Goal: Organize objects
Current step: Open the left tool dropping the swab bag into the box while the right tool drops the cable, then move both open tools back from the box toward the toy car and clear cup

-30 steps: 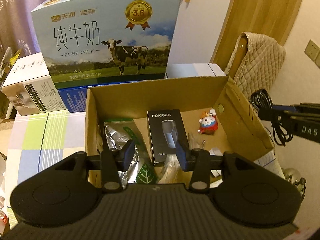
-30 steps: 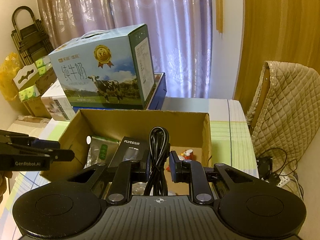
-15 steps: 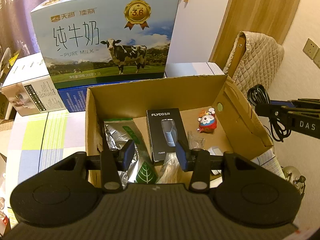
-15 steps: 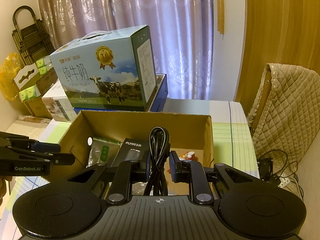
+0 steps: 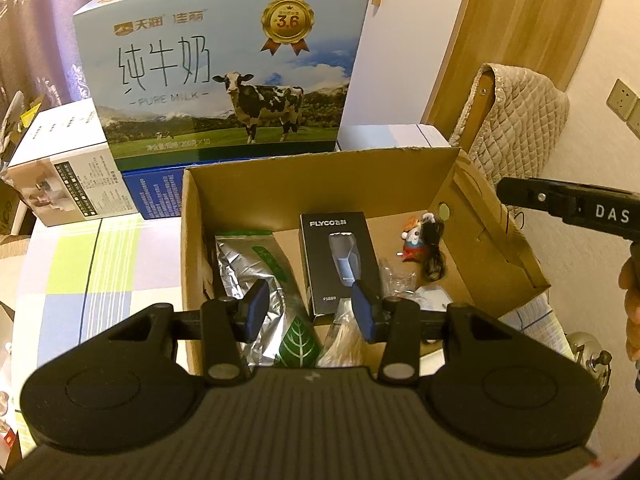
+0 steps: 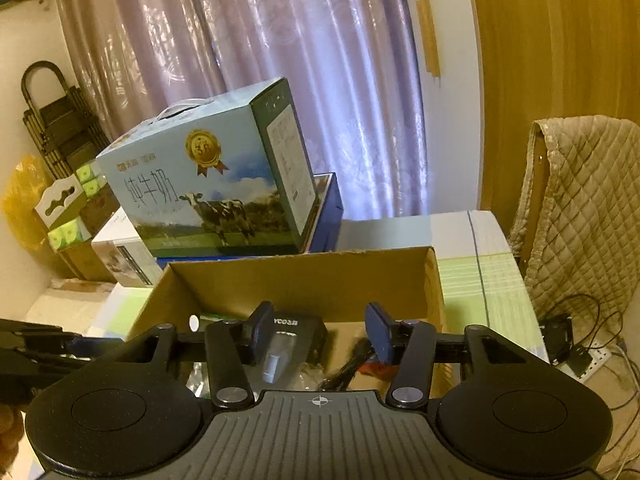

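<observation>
The coiled black cable [image 5: 432, 248] had dropped from the right gripper [image 6: 318, 330] into the cardboard box's [image 5: 304, 184] far right corner, beside the toy figure [image 5: 412, 242]. Left gripper [image 5: 308, 310] hung apart, empty. In the right view, its jaws gaped empty above the cable.

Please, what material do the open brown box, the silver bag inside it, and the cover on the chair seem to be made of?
The open brown box looks like corrugated cardboard: matte brown, with raw torn edges. The silver bag appears to be metallised foil or plastic film, shiny and crinkled. The chair cover seems to be quilted beige fabric, stitched in a diamond pattern; which fibre cannot be told.
</observation>
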Tool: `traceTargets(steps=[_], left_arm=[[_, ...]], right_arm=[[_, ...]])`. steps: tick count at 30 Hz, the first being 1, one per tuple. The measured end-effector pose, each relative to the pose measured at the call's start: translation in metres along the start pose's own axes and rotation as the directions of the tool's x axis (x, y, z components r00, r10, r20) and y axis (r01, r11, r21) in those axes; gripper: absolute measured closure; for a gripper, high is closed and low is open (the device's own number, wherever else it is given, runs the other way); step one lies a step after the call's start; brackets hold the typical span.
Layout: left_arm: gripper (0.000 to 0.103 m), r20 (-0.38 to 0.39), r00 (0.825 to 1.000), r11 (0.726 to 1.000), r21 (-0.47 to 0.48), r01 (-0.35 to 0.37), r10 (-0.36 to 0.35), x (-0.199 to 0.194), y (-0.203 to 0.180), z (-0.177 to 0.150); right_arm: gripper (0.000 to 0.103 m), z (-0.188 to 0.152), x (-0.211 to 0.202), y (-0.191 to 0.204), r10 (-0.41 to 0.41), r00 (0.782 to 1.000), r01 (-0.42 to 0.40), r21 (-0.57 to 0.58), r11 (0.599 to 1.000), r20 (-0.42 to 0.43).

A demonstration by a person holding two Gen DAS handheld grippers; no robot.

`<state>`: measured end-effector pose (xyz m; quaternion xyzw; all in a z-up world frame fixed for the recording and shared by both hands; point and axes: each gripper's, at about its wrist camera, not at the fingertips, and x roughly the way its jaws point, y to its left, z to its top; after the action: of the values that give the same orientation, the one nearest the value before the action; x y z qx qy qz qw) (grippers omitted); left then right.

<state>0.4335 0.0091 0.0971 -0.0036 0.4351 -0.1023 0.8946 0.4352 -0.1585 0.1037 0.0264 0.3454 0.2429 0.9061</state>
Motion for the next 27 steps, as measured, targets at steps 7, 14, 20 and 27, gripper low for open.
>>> traceTargets(steps=[7, 14, 20, 27], left_arm=[[0.064, 0.001, 1.0, 1.0, -0.014, 0.002, -0.002, -0.01, 0.004, -0.01], [0.064, 0.008, 1.0, 1.0, -0.02, -0.016, 0.016, -0.039, 0.001, -0.035], [0.061, 0.021, 1.0, 0.999, -0.041, -0.021, 0.022, -0.074, -0.008, -0.067], [0.029, 0.026, 0.999, 0.997, -0.07, -0.044, 0.046, -0.116, -0.011, -0.107]], right_arm=[[0.055, -0.003, -0.014, 0.005, -0.009, 1.0, 0.009, 0.001, 1.0, 0.0], [0.055, -0.023, -0.042, 0.03, 0.004, 1.0, -0.004, -0.035, 0.999, -0.016], [0.055, -0.056, -0.075, 0.054, 0.026, 0.999, -0.027, -0.042, 0.999, -0.036], [0.055, -0.094, -0.119, 0.077, 0.058, 0.997, -0.059, -0.023, 0.998, -0.052]])
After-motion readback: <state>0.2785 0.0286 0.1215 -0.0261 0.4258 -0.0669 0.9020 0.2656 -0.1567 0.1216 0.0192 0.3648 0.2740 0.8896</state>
